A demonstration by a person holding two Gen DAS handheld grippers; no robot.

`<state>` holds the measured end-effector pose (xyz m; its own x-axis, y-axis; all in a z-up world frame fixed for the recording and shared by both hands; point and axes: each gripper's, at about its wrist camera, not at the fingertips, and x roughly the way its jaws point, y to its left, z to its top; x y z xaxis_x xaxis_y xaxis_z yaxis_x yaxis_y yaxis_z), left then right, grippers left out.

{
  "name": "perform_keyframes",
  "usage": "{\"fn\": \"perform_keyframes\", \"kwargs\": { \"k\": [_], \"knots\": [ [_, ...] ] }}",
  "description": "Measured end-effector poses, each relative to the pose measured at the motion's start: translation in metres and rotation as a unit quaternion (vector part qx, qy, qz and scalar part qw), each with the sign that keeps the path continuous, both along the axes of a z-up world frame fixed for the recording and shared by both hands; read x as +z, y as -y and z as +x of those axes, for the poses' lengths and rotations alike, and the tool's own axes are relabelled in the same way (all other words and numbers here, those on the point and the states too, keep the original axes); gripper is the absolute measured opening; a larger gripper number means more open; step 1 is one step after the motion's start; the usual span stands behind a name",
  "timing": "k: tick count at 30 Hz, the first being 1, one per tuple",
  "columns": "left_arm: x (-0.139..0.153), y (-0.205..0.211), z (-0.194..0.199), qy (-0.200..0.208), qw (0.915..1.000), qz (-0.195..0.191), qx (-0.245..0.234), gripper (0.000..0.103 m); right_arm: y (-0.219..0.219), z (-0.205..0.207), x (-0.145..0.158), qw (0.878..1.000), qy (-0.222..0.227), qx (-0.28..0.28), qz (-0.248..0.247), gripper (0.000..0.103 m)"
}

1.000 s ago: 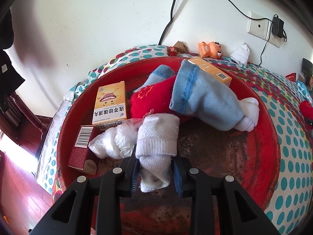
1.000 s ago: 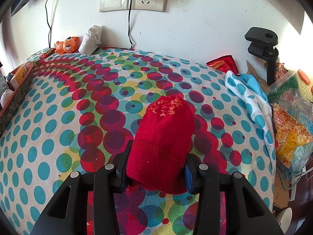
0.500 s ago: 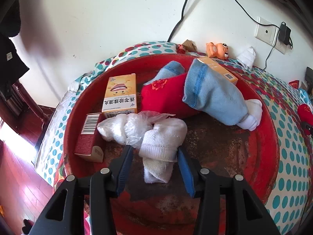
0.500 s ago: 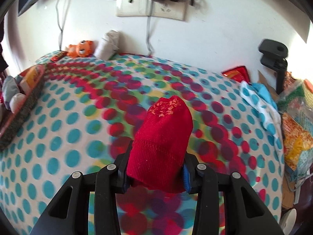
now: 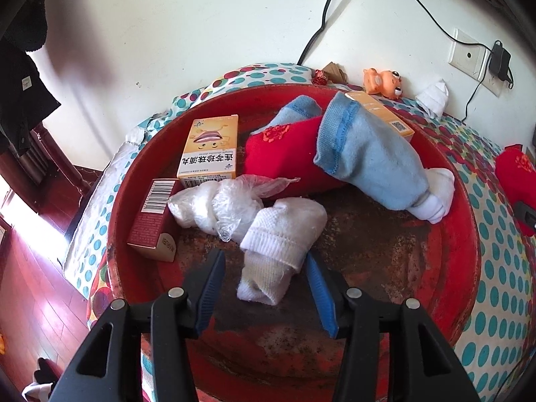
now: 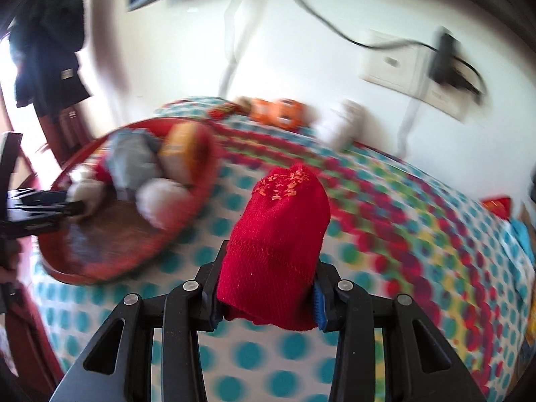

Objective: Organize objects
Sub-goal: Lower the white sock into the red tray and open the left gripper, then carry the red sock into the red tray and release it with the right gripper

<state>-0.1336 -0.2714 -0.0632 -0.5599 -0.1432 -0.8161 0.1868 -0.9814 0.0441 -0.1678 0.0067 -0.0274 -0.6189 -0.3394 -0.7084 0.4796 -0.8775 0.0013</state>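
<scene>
A rolled white sock (image 5: pixel 279 248) lies in the round red tray (image 5: pixel 462 234), between the tips of my open left gripper (image 5: pixel 264 278); the jaws stand apart from it. The tray also holds a red sock (image 5: pixel 284 157), a blue sock (image 5: pixel 365 157), a plastic-wrapped bundle (image 5: pixel 214 207), a yellow box (image 5: pixel 209 150) and a dark red box (image 5: pixel 152 214). My right gripper (image 6: pixel 268 296) is shut on a rolled red sock (image 6: pixel 278 234), held above the dotted tablecloth (image 6: pixel 385 234). The right wrist view is blurred; the tray (image 6: pixel 134 251) shows at its left.
An orange toy (image 5: pixel 383 82), a folded white cloth (image 5: pixel 433 95) and a red wrapper (image 5: pixel 321 77) lie by the back wall. A wall socket with charger (image 5: pixel 482 58) and cables hang above. The table's left edge drops to a wooden floor (image 5: pixel 33 288).
My left gripper opened and drew back, leaving the white sock in the tray. My right gripper swung left toward the tray with the red sock.
</scene>
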Motion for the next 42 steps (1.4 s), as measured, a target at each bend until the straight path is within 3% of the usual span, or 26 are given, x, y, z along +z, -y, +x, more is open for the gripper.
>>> {"fn": "perform_keyframes", "kwargs": {
  "k": [6,13,28,42],
  "knots": [
    [0.0,0.003,0.002,0.003,1.0,0.001,-0.005,0.052,0.061,0.022,0.012,0.998,-0.008,0.066,-0.002,0.038],
    [0.004,0.008,0.008,-0.003,1.0,0.001,-0.008,0.053,0.107,0.034,0.007,0.994,0.004,0.106,0.009,0.038],
    [0.023,0.014,0.017,-0.016,0.9997,-0.002,-0.017,0.057,0.145,0.023,-0.012,0.992,0.036,0.118,0.007,0.038],
    [0.036,0.021,0.025,-0.024,0.9996,-0.002,-0.011,0.057,0.165,0.012,-0.018,0.992,0.038,0.119,0.01,0.038]
  ]
}}
